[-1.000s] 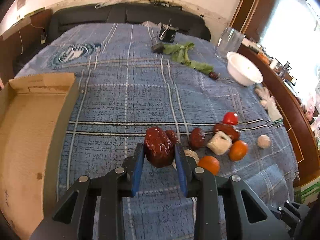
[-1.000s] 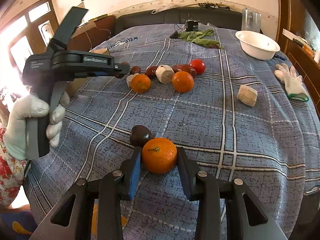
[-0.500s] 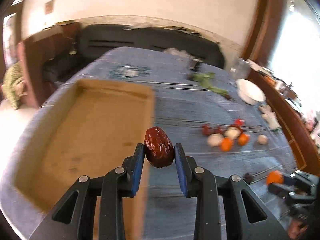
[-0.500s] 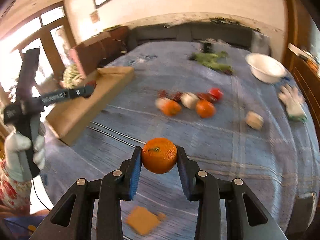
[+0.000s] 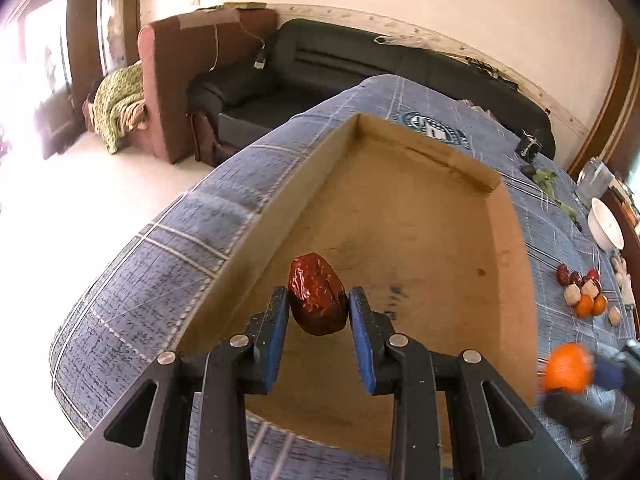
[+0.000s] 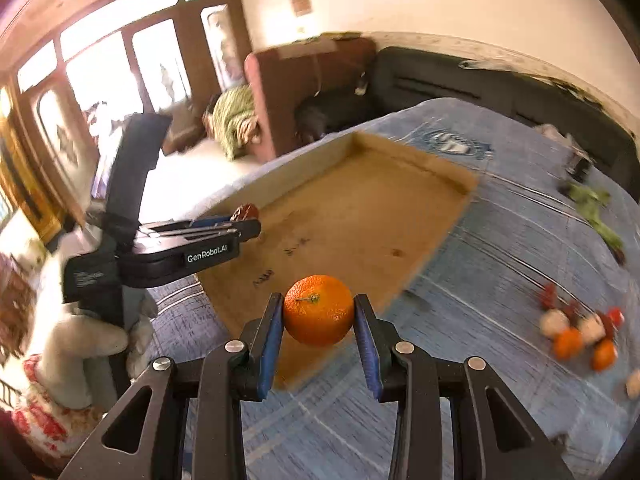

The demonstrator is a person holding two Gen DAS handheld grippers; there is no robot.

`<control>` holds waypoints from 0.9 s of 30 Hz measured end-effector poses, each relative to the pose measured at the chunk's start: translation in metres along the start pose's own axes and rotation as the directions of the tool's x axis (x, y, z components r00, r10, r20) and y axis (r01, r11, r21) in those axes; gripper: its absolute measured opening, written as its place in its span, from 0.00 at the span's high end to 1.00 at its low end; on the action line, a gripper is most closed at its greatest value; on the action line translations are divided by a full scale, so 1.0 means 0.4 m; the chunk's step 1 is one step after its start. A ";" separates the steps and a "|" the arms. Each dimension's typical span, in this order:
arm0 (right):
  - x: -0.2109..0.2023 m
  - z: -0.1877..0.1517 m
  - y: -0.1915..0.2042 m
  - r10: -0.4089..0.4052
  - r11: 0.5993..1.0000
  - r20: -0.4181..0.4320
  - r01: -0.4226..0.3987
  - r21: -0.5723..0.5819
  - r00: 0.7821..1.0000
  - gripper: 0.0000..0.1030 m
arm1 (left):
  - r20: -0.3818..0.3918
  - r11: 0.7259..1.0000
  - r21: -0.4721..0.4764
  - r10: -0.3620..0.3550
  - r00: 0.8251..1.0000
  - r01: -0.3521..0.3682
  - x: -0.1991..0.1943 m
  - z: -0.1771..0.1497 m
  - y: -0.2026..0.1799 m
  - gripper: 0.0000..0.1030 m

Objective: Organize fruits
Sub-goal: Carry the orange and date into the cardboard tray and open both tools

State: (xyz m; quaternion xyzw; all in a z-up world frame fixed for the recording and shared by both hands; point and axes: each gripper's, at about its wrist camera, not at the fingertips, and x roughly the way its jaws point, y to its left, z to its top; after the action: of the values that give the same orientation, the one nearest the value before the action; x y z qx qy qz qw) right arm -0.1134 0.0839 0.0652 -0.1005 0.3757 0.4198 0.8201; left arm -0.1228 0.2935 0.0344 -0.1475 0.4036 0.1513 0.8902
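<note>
Blurring smears the right wrist view: the loose fruit pile (image 6: 580, 332) at the far right reads only as orange, white and red blobs, and the green leaves (image 6: 596, 212) beyond it are soft streaks. At the left edge a white-gloved hand (image 6: 80, 340) grips the left gripper's handle; the sleeve below it is cut off by the frame. Only the tip of the date shows past the left gripper (image 6: 244, 222) in this view, its pads edge-on.

In the left wrist view, the left gripper (image 5: 318, 304) is clamped on a wrinkled red date (image 5: 318, 294), both blue pads pressing its sides. The date's long axis runs away from the camera, tilted slightly left, with the narrower end pointing forward. It hangs over the near left part of the cardboard tray (image 5: 516, 240), just inside the left wall. The tray's near edge is hidden behind the gripper body.

The right gripper (image 6: 319, 312) is closed on a mandarin (image 6: 319, 310), pads on its left and right sides, stem end facing the camera. It hangs over the tray's near right corner, above the blue checked cloth (image 6: 500, 240). In the left wrist view the mandarin (image 5: 568, 366) is a blurred orange ball at the right edge, its gripper barely legible. A white bowl (image 5: 606, 224) is partly cut off at the far right.
</note>
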 end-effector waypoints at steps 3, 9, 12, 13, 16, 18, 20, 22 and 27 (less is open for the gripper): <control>0.090 0.008 0.035 -0.002 1.000 -0.056 0.000 -0.028 0.998 0.62 | -0.003 1.000 -0.014 -0.010 1.000 0.010 0.004 -0.007 0.014 0.71; 0.168 0.003 0.059 -0.001 0.999 -0.101 -0.003 -0.037 0.995 0.62 | 0.028 0.998 -0.057 -0.035 0.999 0.036 -0.030 -0.007 0.052 0.70; 0.170 0.008 0.066 -0.014 0.999 -0.096 0.010 -0.045 0.995 0.60 | 0.047 0.995 -0.086 -0.050 0.998 0.054 -0.057 -0.004 0.066 0.55; 0.168 0.008 0.066 -0.005 0.999 -0.094 0.002 -0.038 0.996 0.60 | 0.055 0.994 -0.091 -0.052 0.997 0.057 -0.063 -0.001 0.068 0.54; 0.121 0.010 0.057 0.005 1.000 -0.056 -0.006 -0.023 0.998 0.58 | 0.089 0.994 -0.093 -0.054 0.995 0.063 -0.102 0.003 0.063 0.54; 0.075 0.015 0.045 0.007 1.000 -0.021 -0.007 -0.013 1.000 0.48 | 0.110 0.992 -0.093 -0.070 0.991 0.081 -0.128 0.005 0.056 0.54; -0.003 0.010 0.008 -0.010 1.000 0.034 0.009 0.011 0.999 0.40 | 0.139 0.991 -0.084 -0.089 0.986 0.101 -0.166 0.007 0.041 0.52; -0.077 -0.006 -0.034 -0.043 0.998 0.078 0.040 0.042 0.996 0.36 | 0.168 0.991 -0.065 -0.109 0.980 0.121 -0.200 0.007 0.021 0.46; -0.261 -0.090 -0.213 -0.200 0.965 0.127 0.173 0.197 0.972 0.25 | 0.187 0.983 0.031 -0.183 0.965 0.180 -0.243 -0.009 -0.080 0.35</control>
State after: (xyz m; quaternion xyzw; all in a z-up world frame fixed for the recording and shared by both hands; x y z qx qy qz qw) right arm -0.1055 -0.0509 0.1005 -0.0281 0.3406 0.3104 0.8871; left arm -0.1737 0.2483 0.1109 -0.1624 0.3029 0.0797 0.9357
